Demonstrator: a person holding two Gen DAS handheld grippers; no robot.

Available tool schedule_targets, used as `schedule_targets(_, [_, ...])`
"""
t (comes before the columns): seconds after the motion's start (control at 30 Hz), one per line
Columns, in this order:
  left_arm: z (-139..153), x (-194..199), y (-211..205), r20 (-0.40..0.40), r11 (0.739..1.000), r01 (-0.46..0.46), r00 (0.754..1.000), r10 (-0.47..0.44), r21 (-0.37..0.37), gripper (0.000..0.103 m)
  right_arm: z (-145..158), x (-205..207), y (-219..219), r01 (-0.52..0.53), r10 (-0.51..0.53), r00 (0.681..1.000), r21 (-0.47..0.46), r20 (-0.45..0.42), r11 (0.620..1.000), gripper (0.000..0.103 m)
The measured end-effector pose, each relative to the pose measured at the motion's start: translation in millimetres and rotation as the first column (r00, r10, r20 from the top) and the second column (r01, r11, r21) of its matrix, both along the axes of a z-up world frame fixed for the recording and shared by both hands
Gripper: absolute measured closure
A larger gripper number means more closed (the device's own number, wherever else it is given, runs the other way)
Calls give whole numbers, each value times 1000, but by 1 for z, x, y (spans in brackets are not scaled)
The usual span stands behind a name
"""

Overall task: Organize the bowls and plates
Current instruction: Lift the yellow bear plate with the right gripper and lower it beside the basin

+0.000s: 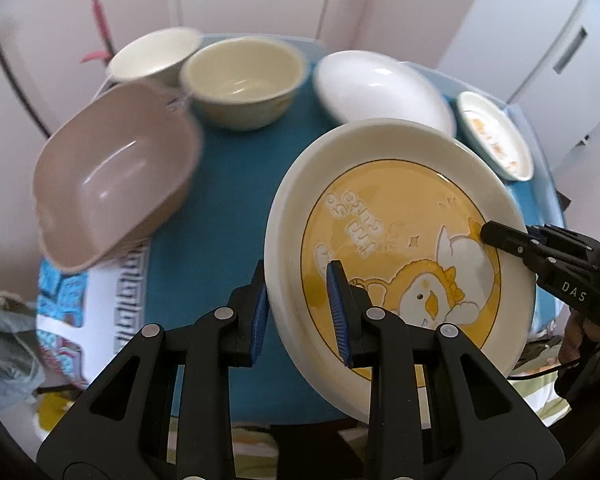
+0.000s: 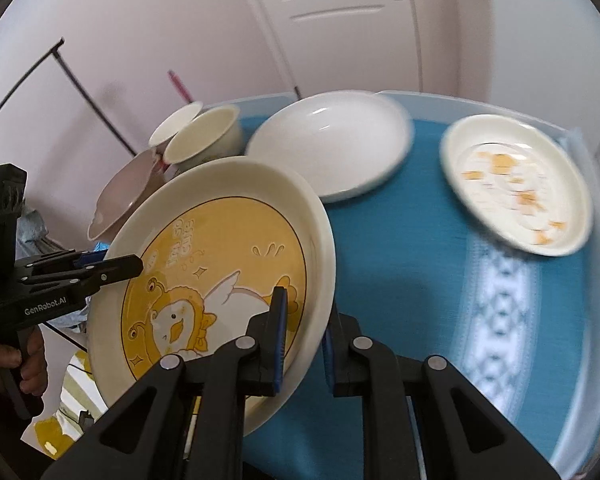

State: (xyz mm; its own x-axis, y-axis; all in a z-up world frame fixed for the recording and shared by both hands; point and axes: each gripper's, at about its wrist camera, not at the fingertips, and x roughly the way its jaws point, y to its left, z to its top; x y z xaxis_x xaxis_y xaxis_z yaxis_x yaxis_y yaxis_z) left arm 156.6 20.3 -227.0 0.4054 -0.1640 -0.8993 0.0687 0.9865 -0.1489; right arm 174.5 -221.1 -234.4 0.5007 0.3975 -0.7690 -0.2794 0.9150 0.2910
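A cream plate with a yellow duck picture (image 1: 396,232) is held tilted above the blue tablecloth (image 1: 228,184). My left gripper (image 1: 300,312) is shut on its near rim. My right gripper (image 2: 304,340) is shut on the opposite rim of the same duck plate (image 2: 220,264). Each gripper shows in the other's view, the right gripper (image 1: 496,232) and the left gripper (image 2: 132,264). On the table stand a brown squarish bowl (image 1: 112,184), two cream bowls (image 1: 242,80) (image 1: 152,56), a white plate (image 1: 380,88) and a small patterned plate (image 1: 496,136).
The table's blue cloth (image 2: 440,272) has a white patterned band. White doors and a wall stand behind the table. A thin black rack frame (image 2: 80,80) stands at the left. Cloth clutter lies below the table's left edge (image 1: 4,336).
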Motion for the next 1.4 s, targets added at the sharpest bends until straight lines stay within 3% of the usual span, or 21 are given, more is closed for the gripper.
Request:
schedule_targets(0.23, [-33, -4, 49, -43, 1000, 2, 999, -1, 15, 78, -27, 12, 50, -17, 17, 1000, -4, -19, 1000, 88])
schedule_targets(0.47, [-36, -7, 57, 2, 1000, 15, 1000, -15, 13, 78, -43, 17, 55, 11, -11, 999, -4, -37, 1000, 88])
schedule_targets(0.73, [-46, 5, 61, -29, 1000, 23, 999, -24, -6, 78, -41, 19, 62, 24, -25, 999, -26, -42, 999, 88])
schedule_targets(1.0, [-50, 9, 48, -35, 999, 22, 999, -21, 46, 78, -43, 22, 63, 43, -43, 998, -10, -51, 999, 88])
schedule_targets(1.1, [-49, 8, 45, -46, 998, 18, 999, -15, 67, 78, -40, 19, 59, 61, -62, 997, -16, -44, 998, 86])
schedule_targets(1.23, [-41, -1, 45, -72, 998, 2, 997, 2, 59, 78, -26, 15, 50, 79, -80, 995, -14, -52, 997, 65])
schedule_targets(1.4, [1, -17, 51, -14, 999, -13, 1000, 14, 41, 78, 18, 6, 40, 103, -103, 995, -14, -14, 995, 63])
